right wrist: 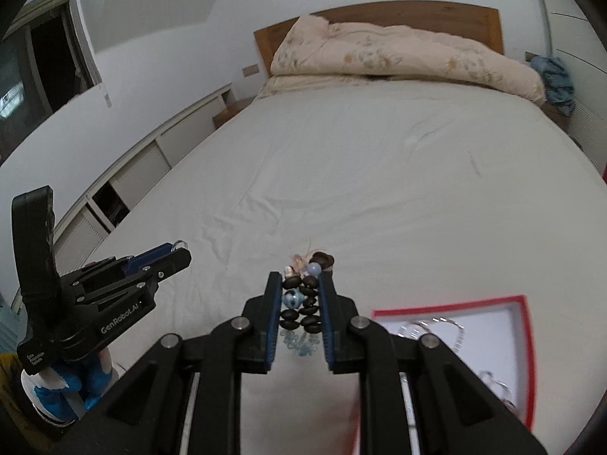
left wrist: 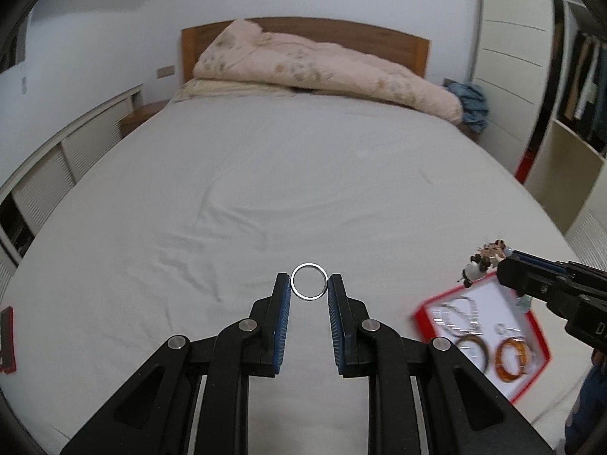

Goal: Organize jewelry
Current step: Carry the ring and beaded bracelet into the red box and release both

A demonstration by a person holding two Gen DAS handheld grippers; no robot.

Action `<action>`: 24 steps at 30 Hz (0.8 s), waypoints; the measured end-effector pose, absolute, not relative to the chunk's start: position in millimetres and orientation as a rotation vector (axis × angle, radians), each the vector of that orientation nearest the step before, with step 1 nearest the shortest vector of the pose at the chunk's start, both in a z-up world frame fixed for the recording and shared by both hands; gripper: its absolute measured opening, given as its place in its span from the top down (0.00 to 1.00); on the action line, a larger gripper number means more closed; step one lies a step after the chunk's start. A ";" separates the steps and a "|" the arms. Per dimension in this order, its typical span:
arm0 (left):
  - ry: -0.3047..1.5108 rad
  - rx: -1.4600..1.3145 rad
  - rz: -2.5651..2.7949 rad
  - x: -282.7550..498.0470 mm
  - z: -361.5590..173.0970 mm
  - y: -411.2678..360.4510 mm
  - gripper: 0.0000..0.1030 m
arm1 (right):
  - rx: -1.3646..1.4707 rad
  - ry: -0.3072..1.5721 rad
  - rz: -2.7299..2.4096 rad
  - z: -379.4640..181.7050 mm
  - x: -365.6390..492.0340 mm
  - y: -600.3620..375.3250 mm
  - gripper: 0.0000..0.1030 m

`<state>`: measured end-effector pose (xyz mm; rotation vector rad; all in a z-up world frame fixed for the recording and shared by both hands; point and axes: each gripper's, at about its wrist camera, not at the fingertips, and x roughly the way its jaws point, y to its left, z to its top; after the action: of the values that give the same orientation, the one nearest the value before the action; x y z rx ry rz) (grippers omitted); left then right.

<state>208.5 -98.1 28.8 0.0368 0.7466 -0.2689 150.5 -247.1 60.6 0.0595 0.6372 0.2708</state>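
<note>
My left gripper point(left wrist: 309, 284) is shut on a thin silver ring point(left wrist: 309, 266), held upright between its blue fingertips above the white bed sheet point(left wrist: 265, 189); it also shows in the right wrist view point(right wrist: 178, 252). My right gripper point(right wrist: 301, 284) is shut on a dark beaded bracelet point(right wrist: 303, 299) with pale blue beads and a tassel, above the sheet just left of the box; the bracelet also shows in the left wrist view point(left wrist: 481, 261). A red-rimmed white jewelry box point(left wrist: 540, 345) lies on the bed at the right, holding silver chains, a brown bangle point(left wrist: 474, 349) and an amber bangle point(left wrist: 512, 358).
A rolled pink quilt point(left wrist: 322, 72) lies at the wooden headboard point(left wrist: 398, 38). White cabinets point(left wrist: 45, 174) run along the left wall. A wardrobe point(left wrist: 580, 87) stands at the right. A red object point(left wrist: 7, 335) sits at the bed's left edge.
</note>
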 end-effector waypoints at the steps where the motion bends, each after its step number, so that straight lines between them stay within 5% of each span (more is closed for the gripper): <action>1: 0.742 0.040 -0.283 203.8 32.6 -104.9 0.81 | 0.061 0.630 0.262 64.7 143.4 -253.0 0.83; 13: 0.738 0.106 -0.448 177.5 45.3 -198.6 0.81 | 0.084 0.587 0.143 87.4 86.7 -328.6 0.83; 24: 0.797 0.240 -0.519 185.4 7.5 -274.2 0.81 | 0.162 0.632 0.093 50.2 99.5 -393.0 0.83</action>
<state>185.4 -274.2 7.5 0.2403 0.7966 -0.5190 99.5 -393.0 50.2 0.1618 0.6318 0.0934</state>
